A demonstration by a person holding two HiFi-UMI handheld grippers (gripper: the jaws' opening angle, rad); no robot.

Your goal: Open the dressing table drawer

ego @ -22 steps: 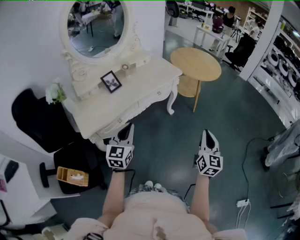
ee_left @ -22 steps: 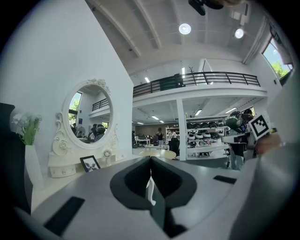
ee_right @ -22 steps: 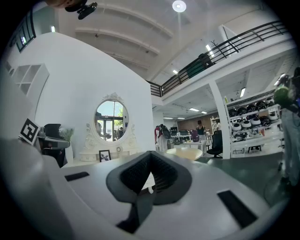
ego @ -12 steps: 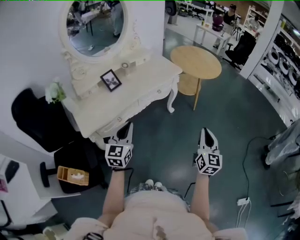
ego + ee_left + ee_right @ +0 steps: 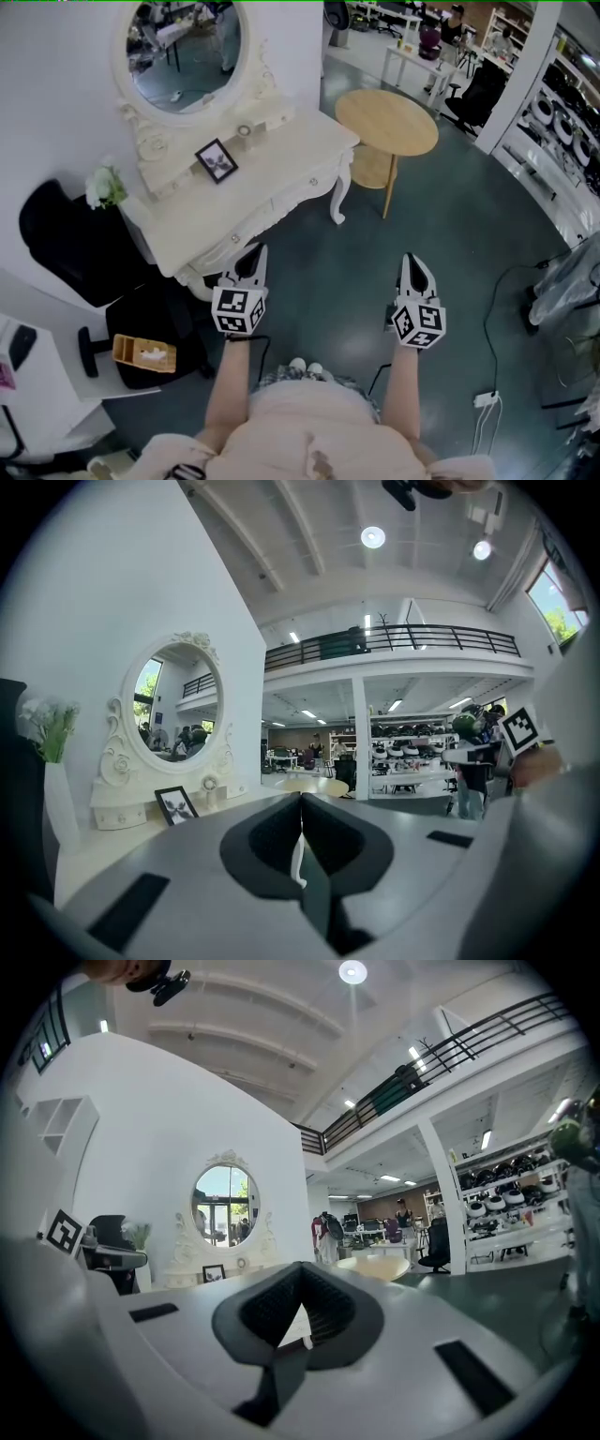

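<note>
Dressing table drawer (image 5: 286,202) appears in head view only; left tool (image 5: 252,255) and right tool (image 5: 412,263) closed, empty.

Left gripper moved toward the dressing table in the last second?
No: the left gripper sits just as close to the front edge of the dressing table as before.

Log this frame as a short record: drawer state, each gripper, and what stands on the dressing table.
drawer: closed, flush with the dressing table front
left gripper: fingers shut, empty, near the front edge, not on a knob
right gripper: fingers shut, empty, over the floor
on top: mirror, photo frame
beside: round table, past the right end
progress: pull not yet begun
</note>
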